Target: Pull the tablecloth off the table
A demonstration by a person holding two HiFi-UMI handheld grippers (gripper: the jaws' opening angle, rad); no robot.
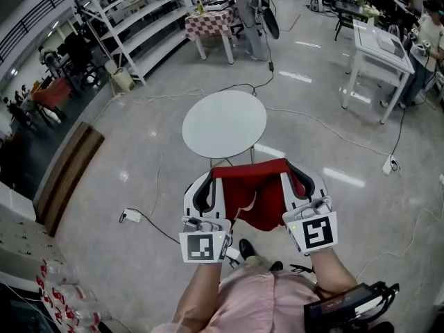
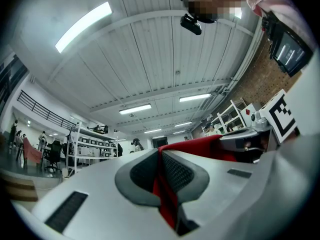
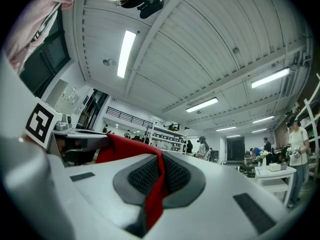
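Observation:
The red tablecloth (image 1: 253,194) hangs off the table, stretched between my two grippers in front of my body. My left gripper (image 1: 207,180) is shut on its left top edge, and a strip of red cloth (image 2: 162,191) is pinched between the dark pads. My right gripper (image 1: 298,175) is shut on the right top edge, with a red fold (image 3: 156,194) between its pads. Both grippers point upward toward the ceiling. The round white table (image 1: 224,123) stands bare just beyond the cloth.
Cables run across the shiny floor around the table, with a power strip (image 1: 130,216) to my left. A white table (image 1: 378,47) stands at the back right, a checked table (image 1: 208,23) and shelving (image 1: 132,12) at the back. A wooden plank (image 1: 66,175) lies at the left.

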